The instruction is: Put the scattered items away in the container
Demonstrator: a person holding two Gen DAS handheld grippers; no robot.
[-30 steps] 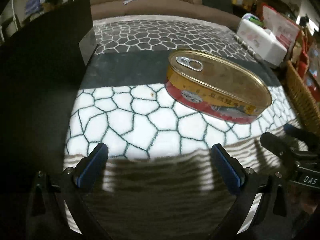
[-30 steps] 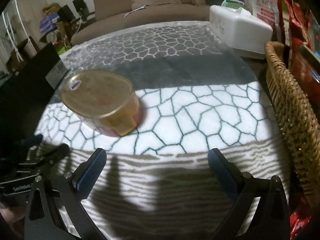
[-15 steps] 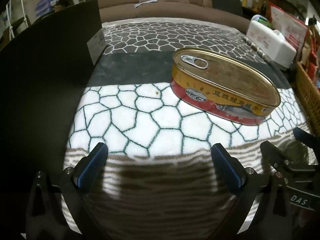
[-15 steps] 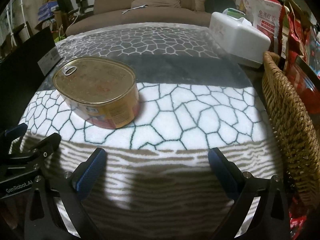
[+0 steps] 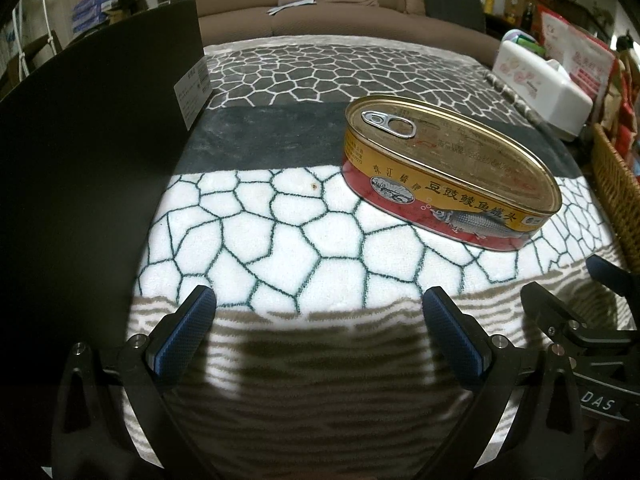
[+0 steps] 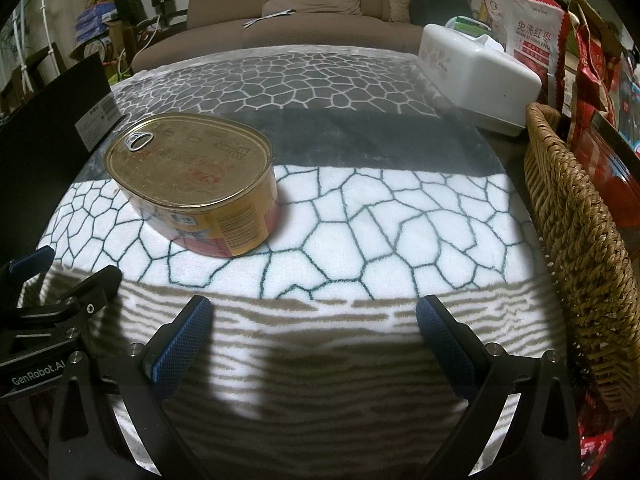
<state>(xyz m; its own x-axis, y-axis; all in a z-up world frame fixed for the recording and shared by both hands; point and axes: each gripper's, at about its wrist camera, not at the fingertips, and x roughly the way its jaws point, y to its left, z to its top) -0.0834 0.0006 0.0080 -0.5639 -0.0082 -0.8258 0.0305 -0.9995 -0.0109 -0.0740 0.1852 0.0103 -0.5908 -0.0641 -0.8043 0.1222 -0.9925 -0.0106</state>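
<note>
An oval gold and red fish can (image 5: 448, 168) with a pull tab lies flat on the patterned cloth; it also shows in the right wrist view (image 6: 196, 180), left of centre. My left gripper (image 5: 320, 332) is open and empty, short of the can, which lies ahead to its right. My right gripper (image 6: 312, 336) is open and empty, with the can ahead to its left. A woven wicker basket (image 6: 580, 232) stands at the right edge; its rim also shows in the left wrist view (image 5: 616, 192). Each gripper shows at the edge of the other's view.
A black panel with a white label (image 5: 100, 140) stands along the left. A white tissue box (image 6: 476, 64) sits at the back right, with red snack bags (image 6: 532, 28) behind the basket. A brown sofa (image 6: 304, 4) is beyond the table.
Both grippers have pulled back and tilted a little, so the can sits lower and larger in each view. The can has not moved. Both grippers stay open.
</note>
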